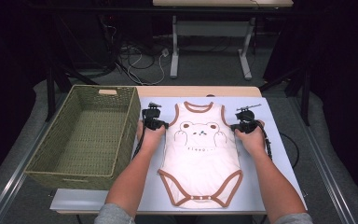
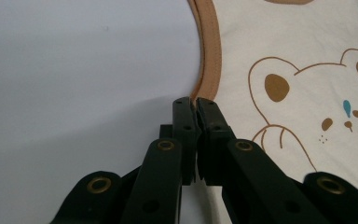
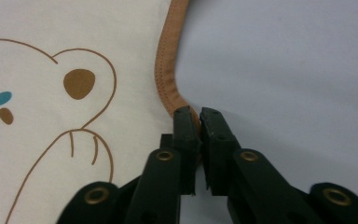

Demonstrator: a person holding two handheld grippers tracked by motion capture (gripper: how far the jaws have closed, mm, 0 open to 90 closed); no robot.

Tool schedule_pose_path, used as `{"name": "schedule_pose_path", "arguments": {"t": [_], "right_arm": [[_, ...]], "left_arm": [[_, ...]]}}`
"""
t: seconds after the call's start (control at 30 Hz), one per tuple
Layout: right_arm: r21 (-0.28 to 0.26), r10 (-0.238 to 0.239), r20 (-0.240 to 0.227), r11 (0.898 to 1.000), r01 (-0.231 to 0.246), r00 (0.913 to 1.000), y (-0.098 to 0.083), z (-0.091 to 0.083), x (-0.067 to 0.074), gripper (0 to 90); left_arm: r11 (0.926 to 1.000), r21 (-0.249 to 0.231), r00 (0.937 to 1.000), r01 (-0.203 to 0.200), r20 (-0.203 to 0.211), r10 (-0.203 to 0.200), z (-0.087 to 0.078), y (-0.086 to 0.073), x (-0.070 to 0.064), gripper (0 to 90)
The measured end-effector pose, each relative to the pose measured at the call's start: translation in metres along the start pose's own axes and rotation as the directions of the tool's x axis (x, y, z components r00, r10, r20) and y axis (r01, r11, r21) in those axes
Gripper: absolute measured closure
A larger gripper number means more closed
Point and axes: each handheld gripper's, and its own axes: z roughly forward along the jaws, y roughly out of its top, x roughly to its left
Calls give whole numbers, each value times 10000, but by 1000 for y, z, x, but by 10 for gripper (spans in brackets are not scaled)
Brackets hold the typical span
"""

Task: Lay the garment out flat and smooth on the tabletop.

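A cream sleeveless baby bodysuit with brown trim and a bear print lies flat on the pale blue mat. My left gripper sits at its left armhole. In the left gripper view the jaws are pressed together with the brown armhole trim running in between them. My right gripper sits at the opposite armhole. In the right gripper view its jaws are also shut, pinching the brown trim where it curves. A hand holds each gripper low over the mat.
A large woven green basket stands on the table to the left of the mat, close beside the left hand. Bare mat lies to the right of the bodysuit. Beyond the table's far edge are desk legs and cables on the floor.
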Motion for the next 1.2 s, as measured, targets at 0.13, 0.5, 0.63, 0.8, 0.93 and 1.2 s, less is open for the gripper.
{"name": "schedule_pose_path", "arguments": {"t": [0.13, 0.5, 0.63, 0.8, 0.93, 1.2], "right_arm": [[-27, -9, 32, 10000, 9, 10000, 0, 0, 0, 889], [-369, 140, -97, 9992, -144, 9999, 2, -5, 2, 894], [-510, 195, -167, 9985, -203, 9997, 3, -8, 0, 894], [-722, 186, -270, 9972, -206, 9995, 4, -14, -1, 894], [-1051, 18, -344, 9944, -54, 9994, 5, -19, 0, 894], [-1307, -69, -440, 9914, 11, 9990, 7, -28, 4, 894]], "left_arm": [[9999, -46, 9999, 113, 7, -113, 1, 0, -1, 873], [9999, -70, 9998, 139, 116, -138, 0, 0, 0, 873], [9999, -82, 9999, 74, 118, -73, -1, 0, 0, 873], [9998, -210, 9999, 36, 108, -33, -2, 0, -1, 873], [9993, -380, 9999, -16, 166, 22, -5, 1, -2, 874], [9974, -709, 9995, -149, 264, 169, -10, 2, -7, 875]]}}
